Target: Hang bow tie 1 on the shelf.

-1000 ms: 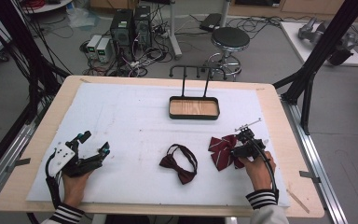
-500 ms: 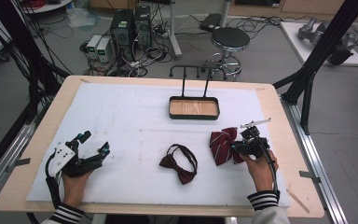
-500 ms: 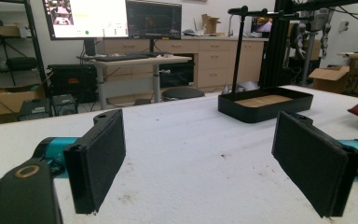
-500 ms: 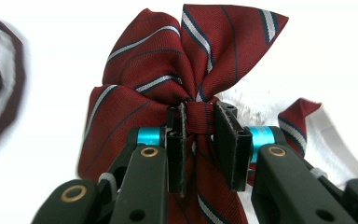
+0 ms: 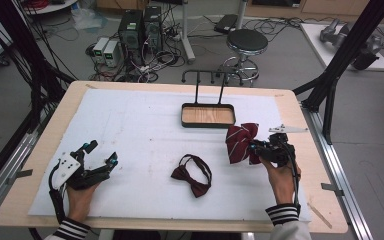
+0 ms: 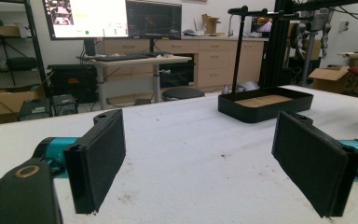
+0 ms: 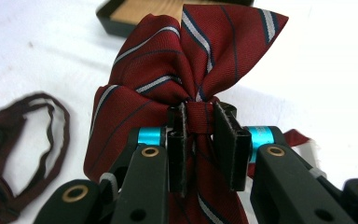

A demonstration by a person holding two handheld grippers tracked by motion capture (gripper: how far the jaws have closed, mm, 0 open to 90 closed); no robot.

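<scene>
Gripping the striped bow tie (image 7: pixel 186 70) by its centre knot, the right gripper (image 5: pixel 260 150) has its jaws clamped on it and holds it just off the white mat (image 5: pixel 130 130), at about five o'clock from the black tray (image 5: pixel 208 116). The left gripper (image 6: pixel 200 163) rests at the table's eight o'clock side, jaws wide apart and empty. By the look of it, the pick-up is done; carrying the tie to the wood-lined tray is left, and the plain maroon bow tie (image 5: pixel 192 175) lies untouched at mid-table.

Striped red bow tie (image 7: pixel 186 70) lifted off table, pinched at knot.
</scene>
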